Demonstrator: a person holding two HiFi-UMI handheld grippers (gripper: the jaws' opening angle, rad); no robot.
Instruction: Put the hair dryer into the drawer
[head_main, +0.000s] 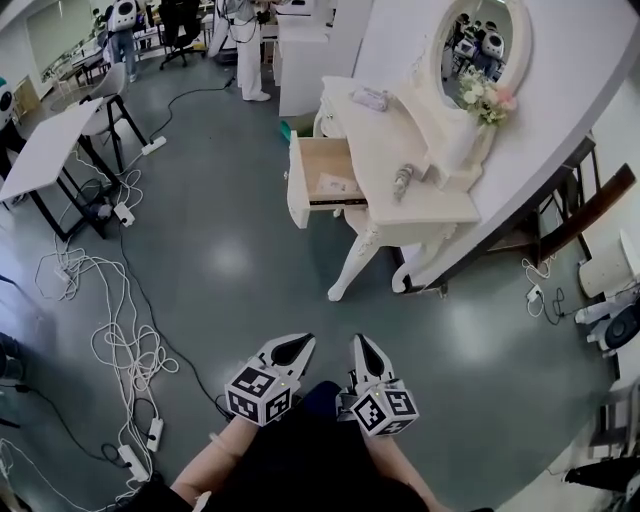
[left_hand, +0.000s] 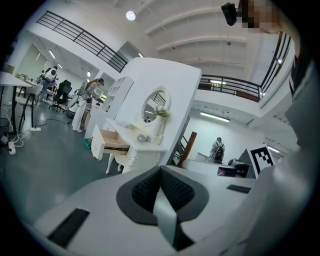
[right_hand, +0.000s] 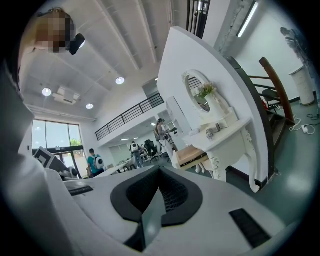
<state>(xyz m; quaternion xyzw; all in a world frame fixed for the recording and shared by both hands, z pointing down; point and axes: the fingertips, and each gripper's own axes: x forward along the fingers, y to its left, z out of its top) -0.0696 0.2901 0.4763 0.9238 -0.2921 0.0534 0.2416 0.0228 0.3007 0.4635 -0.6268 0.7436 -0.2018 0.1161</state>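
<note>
Nearest, the white left gripper with its marker cube (head_main: 303, 342) and the matching white right gripper (head_main: 359, 342) are held low in front of the person. Each has its jaws pressed together with nothing between them. Bare grey-green floor (head_main: 230, 270) lies between them and the white carved dressing table (head_main: 385, 140), which is well apart from both. Its pale wooden drawer (head_main: 297, 190) stands pulled open. On the tabletop just beyond the drawer lies the small silver-grey hair dryer (head_main: 402, 181), near the base of the oval mirror (head_main: 478, 40).

The dryer is probably a rigid plastic shell, fairly light and top-heavy at the barrel. Its surface looks smooth and rounded, so closed pads could slide on it. The narrower handle looks like the safer place to pinch.

From here it is too small to tell which end is the handle, or whether a cord trails. A pale flat item in the drawer cannot be identified.
</note>
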